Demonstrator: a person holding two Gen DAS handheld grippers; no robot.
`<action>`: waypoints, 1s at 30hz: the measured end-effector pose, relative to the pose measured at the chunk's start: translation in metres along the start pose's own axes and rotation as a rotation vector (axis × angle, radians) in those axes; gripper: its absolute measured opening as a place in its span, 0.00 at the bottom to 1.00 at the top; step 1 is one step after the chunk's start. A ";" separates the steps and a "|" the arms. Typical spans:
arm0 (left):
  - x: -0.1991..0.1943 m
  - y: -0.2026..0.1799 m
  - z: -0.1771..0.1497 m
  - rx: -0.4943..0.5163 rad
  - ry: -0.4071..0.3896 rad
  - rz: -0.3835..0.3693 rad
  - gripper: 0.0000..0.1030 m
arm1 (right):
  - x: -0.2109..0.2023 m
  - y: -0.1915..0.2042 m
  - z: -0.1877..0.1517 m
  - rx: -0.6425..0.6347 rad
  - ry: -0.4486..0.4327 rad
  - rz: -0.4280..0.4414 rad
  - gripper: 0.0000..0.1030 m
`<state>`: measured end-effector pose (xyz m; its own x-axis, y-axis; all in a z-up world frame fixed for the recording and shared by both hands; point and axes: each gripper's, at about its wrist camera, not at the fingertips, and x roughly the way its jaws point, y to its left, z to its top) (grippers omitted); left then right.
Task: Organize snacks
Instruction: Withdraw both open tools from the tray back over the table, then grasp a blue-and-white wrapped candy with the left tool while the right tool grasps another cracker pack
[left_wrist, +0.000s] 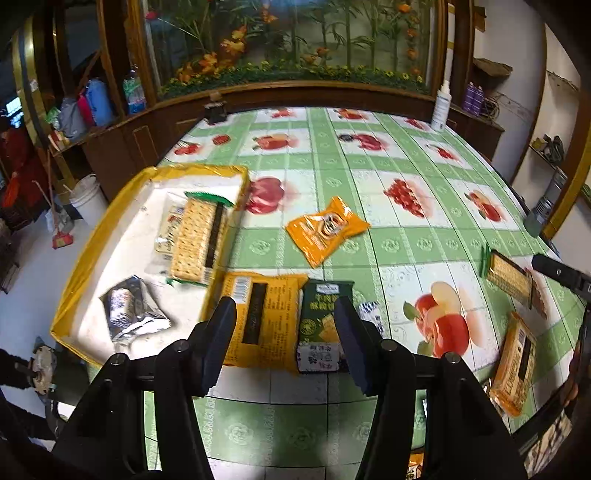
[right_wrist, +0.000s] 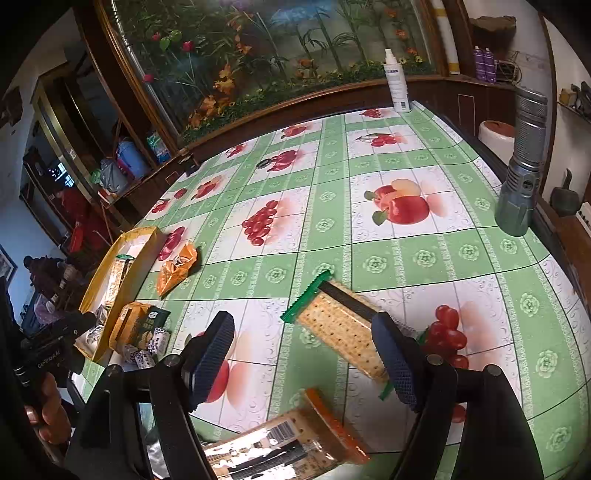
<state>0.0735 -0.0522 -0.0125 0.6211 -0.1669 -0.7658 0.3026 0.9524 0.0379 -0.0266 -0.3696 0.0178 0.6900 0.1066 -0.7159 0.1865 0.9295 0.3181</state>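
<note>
My left gripper (left_wrist: 284, 321) is open, low over a yellow-orange cracker pack (left_wrist: 262, 321) and a dark green packet (left_wrist: 325, 314) lying against the near corner of the yellow tray (left_wrist: 96, 236). The tray holds a cracker pack with green ends (left_wrist: 199, 240) and a silver packet (left_wrist: 133, 314). A small orange packet (left_wrist: 327, 229) lies on the cloth beyond. My right gripper (right_wrist: 303, 339) is open over another green-ended cracker pack (right_wrist: 340, 328), which lies slantwise close to its right finger. An orange-edged cracker pack (right_wrist: 288, 439) lies below that gripper.
The table wears a green fruit-print cloth (right_wrist: 369, 258). A white spray bottle (right_wrist: 397, 81) stands at the far edge and a grey metal cylinder (right_wrist: 521, 177) at the right edge. A wooden cabinet runs behind. A white bucket (left_wrist: 88, 199) stands on the floor left of the tray.
</note>
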 end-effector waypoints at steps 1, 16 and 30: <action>0.002 0.000 -0.002 -0.001 0.010 -0.014 0.52 | 0.000 -0.002 0.000 0.001 0.000 -0.001 0.79; 0.023 -0.025 -0.031 0.008 0.172 -0.226 0.52 | 0.005 -0.005 -0.005 -0.060 0.010 -0.008 0.79; 0.049 -0.045 -0.027 -0.039 0.250 -0.191 0.33 | 0.044 -0.017 0.013 -0.227 0.112 0.039 0.79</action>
<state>0.0709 -0.0965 -0.0691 0.3573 -0.2800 -0.8910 0.3652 0.9200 -0.1426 0.0099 -0.3850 -0.0113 0.6092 0.1710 -0.7744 -0.0099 0.9780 0.2082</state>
